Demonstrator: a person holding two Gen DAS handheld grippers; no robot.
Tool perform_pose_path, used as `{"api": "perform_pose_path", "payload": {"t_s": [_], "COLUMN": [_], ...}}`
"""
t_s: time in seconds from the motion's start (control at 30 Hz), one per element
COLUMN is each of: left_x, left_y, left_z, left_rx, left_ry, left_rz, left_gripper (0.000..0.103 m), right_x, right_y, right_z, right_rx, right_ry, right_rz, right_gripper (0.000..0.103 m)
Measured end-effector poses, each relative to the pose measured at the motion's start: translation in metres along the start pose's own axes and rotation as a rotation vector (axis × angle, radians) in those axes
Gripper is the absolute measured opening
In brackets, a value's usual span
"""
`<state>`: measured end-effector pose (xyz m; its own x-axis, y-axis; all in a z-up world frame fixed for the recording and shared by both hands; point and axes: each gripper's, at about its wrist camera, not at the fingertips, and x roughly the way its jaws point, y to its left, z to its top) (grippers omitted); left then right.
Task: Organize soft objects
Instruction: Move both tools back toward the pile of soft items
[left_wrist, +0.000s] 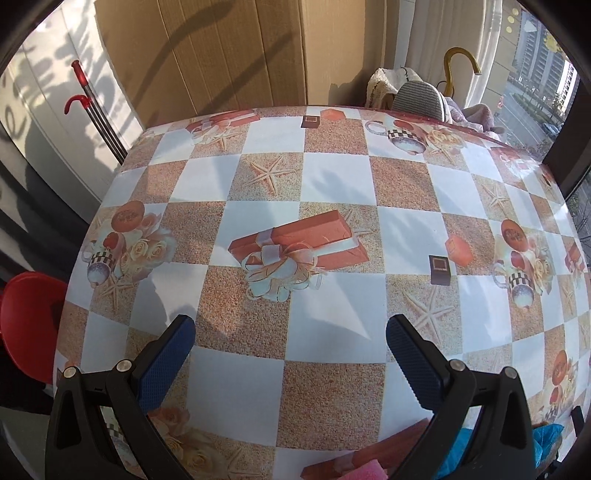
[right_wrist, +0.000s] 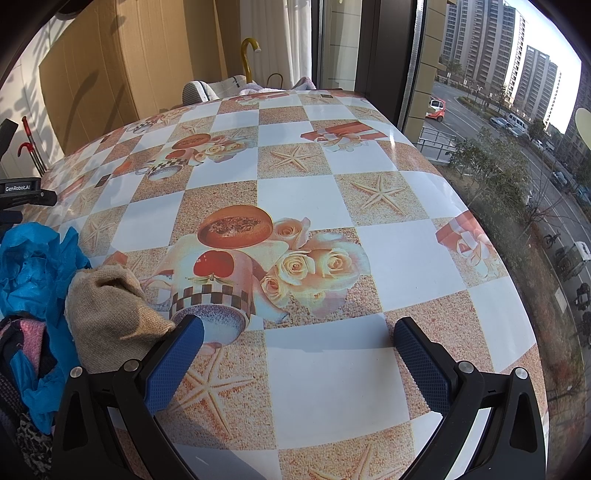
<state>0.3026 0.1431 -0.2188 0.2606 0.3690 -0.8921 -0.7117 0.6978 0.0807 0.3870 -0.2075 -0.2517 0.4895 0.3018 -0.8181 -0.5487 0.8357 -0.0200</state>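
Your table (right_wrist: 317, 199) wears a checkered cloth of white and sandy-tan squares, printed with starfish, cream roses and orange-red gift boxes. At its near left you have a beige knit cloth (right_wrist: 110, 314) beside crumpled bright-blue plastic (right_wrist: 33, 262). Each claw carries textured blue pads (right_wrist: 173, 365) on black arms.

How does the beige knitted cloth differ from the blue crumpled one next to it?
The beige cloth is a thick, coarse knit, while the blue cloth looks thin and papery. The beige cloth lies in one soft mound, while the blue cloth is sharply crinkled and spread wider. Both sit in the pile at the table's edge.
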Motion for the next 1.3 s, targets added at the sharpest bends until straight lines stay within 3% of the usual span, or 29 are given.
{"api": "perform_pose_path", "payload": {"t_s": [0.13,0.27,0.4,0.5,0.7,0.9,1.07,1.3], "left_x": [-0.035,-0.08,-0.123,-0.148,-0.175,-0.188,-0.201,-0.22], "left_y": [0.001,0.001,-0.001,-0.005,-0.009,-0.028,-0.031,-0.02], "left_z": [0.005,-0.001,-0.021,-0.044,-0.095,-0.134,-0.149,-0.158], "left_rx": [0.016,0.057,0.091,0.105,0.075,0.177,0.204,0.187], "left_ry": [0.019,0.019,0.025,0.041,0.109,0.167,0.172,0.164], "left_rz": [-0.05,-0.073,-0.106,-0.1,-0.116,-0.126,-0.105,-0.138], "left_gripper": [0.103,0.103,0.103,0.103,0.103,0.103,0.103,0.103], "right_x": [0.001,0.0,-0.01,-0.037,-0.094,-0.145,-0.154,-0.18], "right_y": [0.0,-0.002,-0.012,-0.015,0.002,0.022,0.044,0.069], "right_z": [0.002,0.01,0.018,0.029,0.048,0.054,0.045,0.04], "right_rx": [-0.008,-0.051,0.056,0.089,-0.015,-0.134,-0.204,-0.264], "right_ry": [0.025,0.171,0.342,0.335,0.319,0.281,0.326,0.299], "right_rz": [0.011,0.095,0.222,0.216,0.17,0.106,0.127,0.162], "right_gripper": [0.103,0.103,0.103,0.103,0.103,0.103,0.103,0.103]}}
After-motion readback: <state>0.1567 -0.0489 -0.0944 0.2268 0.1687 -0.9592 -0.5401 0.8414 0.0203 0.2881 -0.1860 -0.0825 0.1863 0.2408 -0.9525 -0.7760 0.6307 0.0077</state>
